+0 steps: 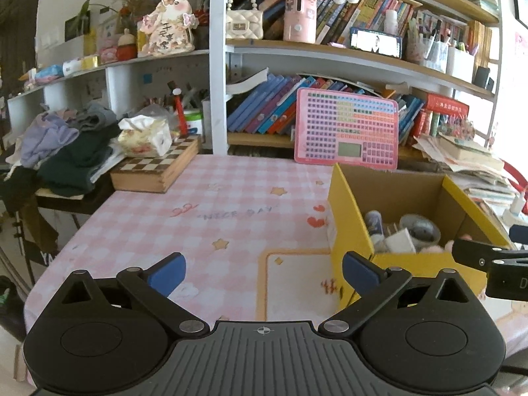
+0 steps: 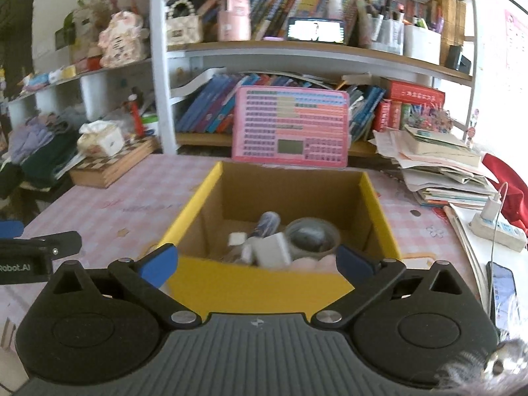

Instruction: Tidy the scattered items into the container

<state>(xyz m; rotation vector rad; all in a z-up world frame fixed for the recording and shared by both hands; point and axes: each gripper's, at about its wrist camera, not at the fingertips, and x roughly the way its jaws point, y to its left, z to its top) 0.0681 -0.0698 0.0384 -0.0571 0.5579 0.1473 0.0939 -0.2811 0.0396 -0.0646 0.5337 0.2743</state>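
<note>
A yellow cardboard box sits on the pink checked tablecloth, holding a grey bowl, a small bottle and a white block (contents blurred). The right gripper hangs before its near wall, the left gripper alongside; both jaws spread wide, empty.

Pink keyboard toy propped against bookshelf, chessboard box under tissue pack, piled clothes alongside.
</note>
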